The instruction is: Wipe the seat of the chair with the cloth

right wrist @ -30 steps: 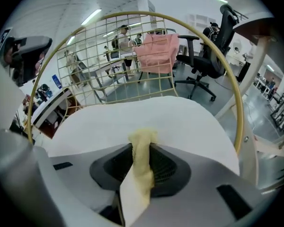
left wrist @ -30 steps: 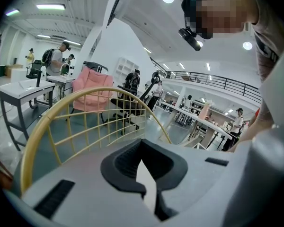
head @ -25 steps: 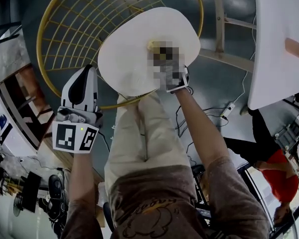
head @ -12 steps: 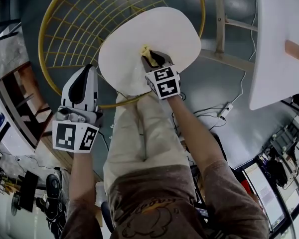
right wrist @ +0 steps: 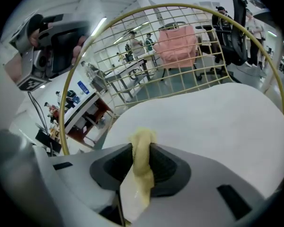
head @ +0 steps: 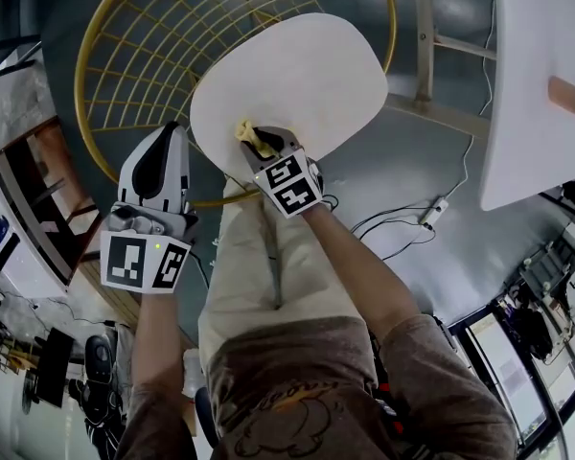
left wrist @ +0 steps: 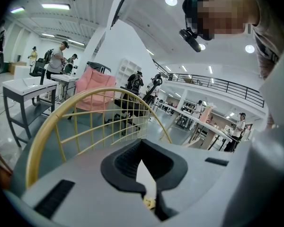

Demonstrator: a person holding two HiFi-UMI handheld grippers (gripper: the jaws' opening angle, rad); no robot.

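The chair has a white seat (head: 297,75) and a yellow wire backrest (head: 144,56). My right gripper (head: 256,142) rests on the seat's near left edge, shut on a yellow cloth (head: 245,132) that presses on the seat. In the right gripper view the cloth (right wrist: 142,148) stands bunched between the jaws of the right gripper (right wrist: 140,174), with the seat (right wrist: 208,122) spreading beyond. My left gripper (head: 161,134) hangs off the seat to its left, beside the backrest, shut and holding nothing. The left gripper view shows the left gripper (left wrist: 149,193) and the backrest (left wrist: 85,108) ahead.
A white table (head: 541,84) stands at the right, a wooden frame (head: 424,46) behind the chair. Cables (head: 398,226) lie on the grey floor. The person's beige trousers (head: 268,276) are right against the seat's near edge. Desks and people are far off.
The right gripper has slid the cloth across the seat from its middle towards the near left edge. The left gripper has stayed where it was.
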